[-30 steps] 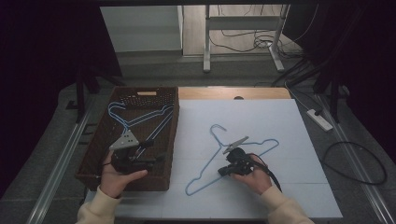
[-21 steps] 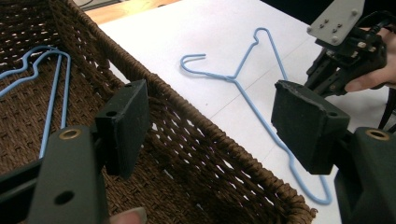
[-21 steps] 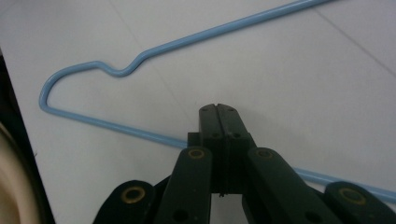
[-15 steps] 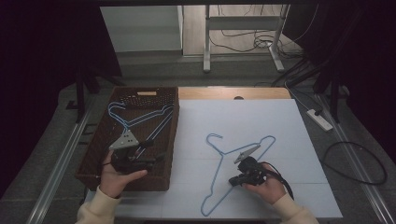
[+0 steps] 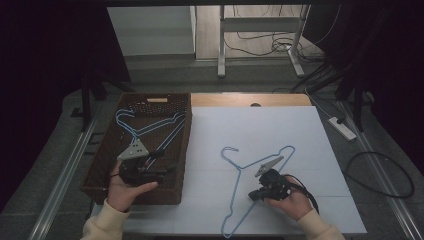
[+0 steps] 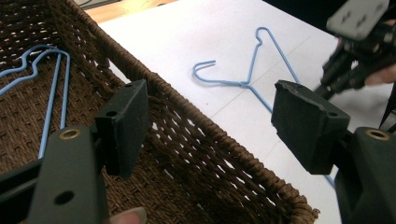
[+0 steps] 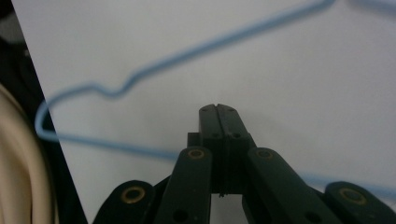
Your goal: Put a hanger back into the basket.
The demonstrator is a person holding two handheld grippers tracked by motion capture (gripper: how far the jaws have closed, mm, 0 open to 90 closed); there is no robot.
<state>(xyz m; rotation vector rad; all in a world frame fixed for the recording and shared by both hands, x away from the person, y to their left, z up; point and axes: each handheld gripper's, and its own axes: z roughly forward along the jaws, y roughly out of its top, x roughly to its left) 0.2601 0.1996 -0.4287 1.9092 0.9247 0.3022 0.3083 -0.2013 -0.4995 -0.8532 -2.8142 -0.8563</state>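
A blue wire hanger (image 5: 240, 165) lies on the white table cover, its hook toward the basket. My right gripper (image 5: 253, 195) is shut on its long straight wire near the front. In the right gripper view the closed jaws (image 7: 218, 112) cross that wire, and the hanger's bent shoulder (image 7: 116, 91) lies beyond them. My left gripper (image 5: 162, 162) hovers over the brown wicker basket (image 5: 186, 145), open with nothing between its pads (image 6: 126, 123). More blue hangers (image 5: 150, 127) lie inside the basket. The left gripper view looks across the basket rim (image 6: 219, 140) to the table hanger (image 6: 247, 84) and the right gripper (image 6: 359, 46).
The white cover (image 5: 280, 125) spreads over most of the table, with a bare wooden strip (image 5: 250, 100) at the back. A power strip (image 5: 342, 128) and cables lie on the floor to the right. A metal stand (image 5: 220, 45) is behind the table.
The right gripper moved right and toward the front edge. The hanger swung with it, so its long wire now points to the front. The left hand stayed put.
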